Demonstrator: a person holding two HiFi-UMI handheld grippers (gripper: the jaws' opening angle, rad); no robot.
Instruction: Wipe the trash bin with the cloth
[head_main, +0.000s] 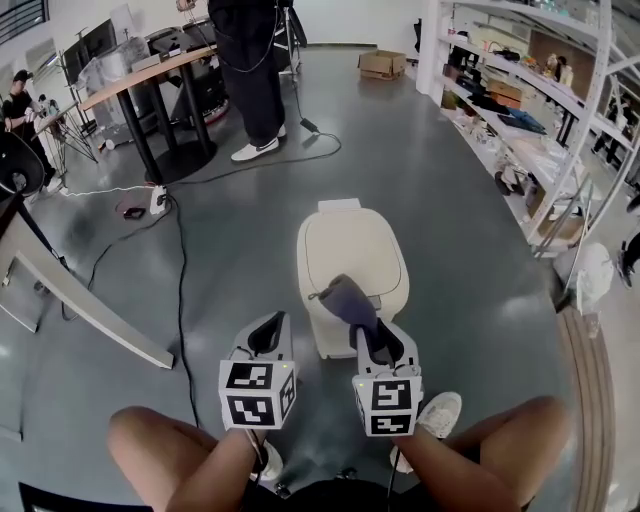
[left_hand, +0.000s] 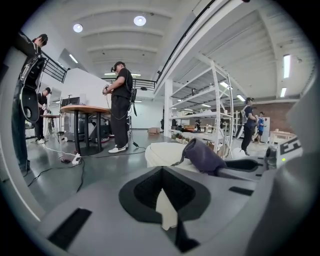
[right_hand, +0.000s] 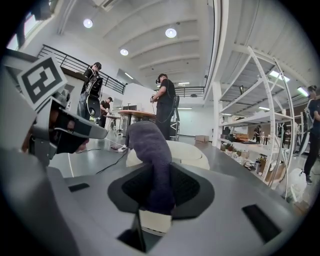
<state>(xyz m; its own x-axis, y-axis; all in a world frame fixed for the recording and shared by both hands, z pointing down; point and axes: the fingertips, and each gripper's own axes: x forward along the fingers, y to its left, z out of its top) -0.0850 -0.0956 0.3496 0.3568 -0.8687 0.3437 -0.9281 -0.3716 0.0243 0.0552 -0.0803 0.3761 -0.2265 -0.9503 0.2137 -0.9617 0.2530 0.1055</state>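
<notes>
The right gripper (head_main: 379, 341), jaws clamped on the purple cloth (head_main: 348, 298), sits at lower centre of the head view with the cream trash bin (head_main: 352, 245) directly ahead, nearer it than the empty, closed left gripper (head_main: 266, 334).

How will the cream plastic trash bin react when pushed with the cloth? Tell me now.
The cream plastic trash bin is probably light for its size; it looks like thin plastic. Standing free on the smooth grey floor, it may slide under a sideways wipe; being squat, it seems less apt to tip. The purple-grey cloth in the right gripper folds over, so it is likely floppy.
</notes>
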